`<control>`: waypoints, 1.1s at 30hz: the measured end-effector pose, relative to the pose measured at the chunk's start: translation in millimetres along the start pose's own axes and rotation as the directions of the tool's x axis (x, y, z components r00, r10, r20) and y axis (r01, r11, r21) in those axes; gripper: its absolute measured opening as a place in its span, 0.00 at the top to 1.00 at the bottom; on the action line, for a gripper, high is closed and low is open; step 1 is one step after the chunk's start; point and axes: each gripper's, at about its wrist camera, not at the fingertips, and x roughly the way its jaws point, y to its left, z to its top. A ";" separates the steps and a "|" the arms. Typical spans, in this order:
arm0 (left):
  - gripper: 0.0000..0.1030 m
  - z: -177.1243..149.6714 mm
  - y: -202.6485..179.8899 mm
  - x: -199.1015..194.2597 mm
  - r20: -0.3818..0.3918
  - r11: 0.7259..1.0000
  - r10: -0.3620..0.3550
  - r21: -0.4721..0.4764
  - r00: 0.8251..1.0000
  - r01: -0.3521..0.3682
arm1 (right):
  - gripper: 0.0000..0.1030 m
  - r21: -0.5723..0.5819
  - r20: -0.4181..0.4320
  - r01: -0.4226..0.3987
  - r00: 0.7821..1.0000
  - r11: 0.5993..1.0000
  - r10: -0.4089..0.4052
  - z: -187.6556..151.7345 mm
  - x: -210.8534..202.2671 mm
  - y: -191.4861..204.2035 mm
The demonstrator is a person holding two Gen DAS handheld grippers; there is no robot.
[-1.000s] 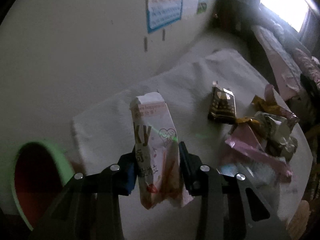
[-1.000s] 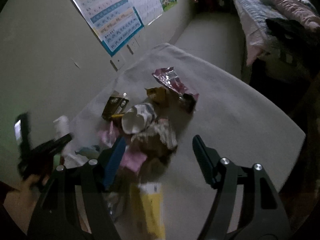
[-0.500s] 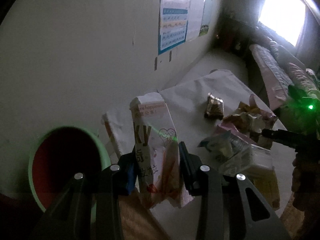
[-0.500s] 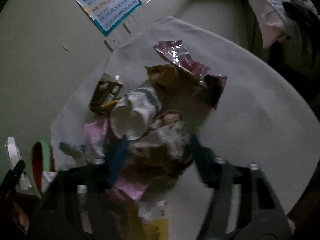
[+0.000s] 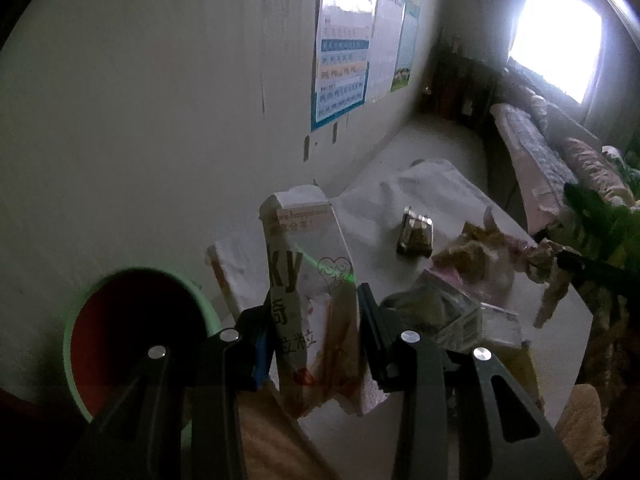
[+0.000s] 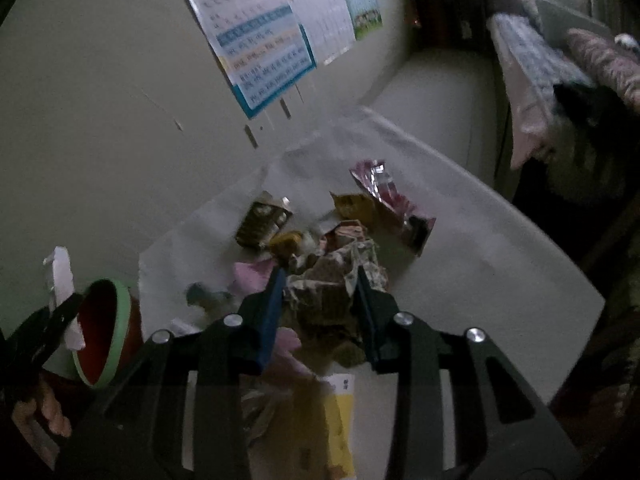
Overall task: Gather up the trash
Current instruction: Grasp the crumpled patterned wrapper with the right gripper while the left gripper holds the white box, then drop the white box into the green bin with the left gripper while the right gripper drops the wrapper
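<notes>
My left gripper (image 5: 314, 316) is shut on a white snack packet (image 5: 310, 276) with pink print, held upright beside the green-rimmed bin (image 5: 120, 332) with a red inside. In the right wrist view that packet (image 6: 60, 280) hangs just left of the bin (image 6: 108, 332). My right gripper (image 6: 320, 296) is shut on a crumpled patterned wrapper (image 6: 332, 280) and holds it above the trash pile (image 6: 320, 232) on the white-covered table (image 6: 480, 260).
A dark small carton (image 6: 262, 222), a yellow wrapper (image 6: 354, 204), a red foil packet (image 6: 390, 196), pink wrappers (image 6: 252, 276) and a yellow box (image 6: 340, 416) lie on the table. The wall with posters (image 6: 260, 40) is behind; a bed (image 6: 560, 72) is at right.
My right gripper went down onto the pile, closed on the crumpled wrapper and lifted it. My left gripper carried the packet left toward the bin, off the table.
</notes>
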 end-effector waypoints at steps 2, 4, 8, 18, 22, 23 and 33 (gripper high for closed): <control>0.66 2.4 -0.9 -6.7 0.017 1.000 0.000 0.005 1.000 0.000 | 0.67 -0.028 0.027 0.010 1.000 1.000 -0.009 -1.2 -13.8 8.1; 0.66 4.1 -1.2 -14.7 0.039 1.000 0.002 0.013 0.999 -0.003 | 0.67 -0.042 0.042 0.004 0.999 0.999 -0.002 -2.3 -23.1 14.8; 0.66 6.7 2.0 -24.5 0.067 1.000 0.010 0.017 0.998 -0.011 | 0.67 -0.068 0.065 -0.017 0.998 0.998 0.022 -0.7 -37.5 29.0; 0.65 1.9 38.1 -27.7 0.063 0.997 0.059 -0.046 0.996 -0.057 | 0.67 -0.195 0.048 -0.163 0.983 0.967 0.176 2.1 -47.4 108.5; 0.65 -10.5 72.8 -25.2 0.031 0.989 0.116 -0.100 0.993 -0.112 | 0.67 -0.243 -0.025 -0.248 0.968 0.938 0.249 -4.7 -25.7 151.9; 0.65 -14.1 83.0 -24.5 0.021 0.985 0.131 -0.116 0.991 -0.128 | 0.67 -0.251 -0.049 -0.272 0.962 0.929 0.269 -7.3 -18.3 163.5; 0.65 -59.5 181.5 -12.1 -0.121 0.924 0.250 -0.266 0.961 -0.274 | 0.66 -0.353 -0.277 -0.452 0.887 0.820 0.369 -41.7 58.3 285.6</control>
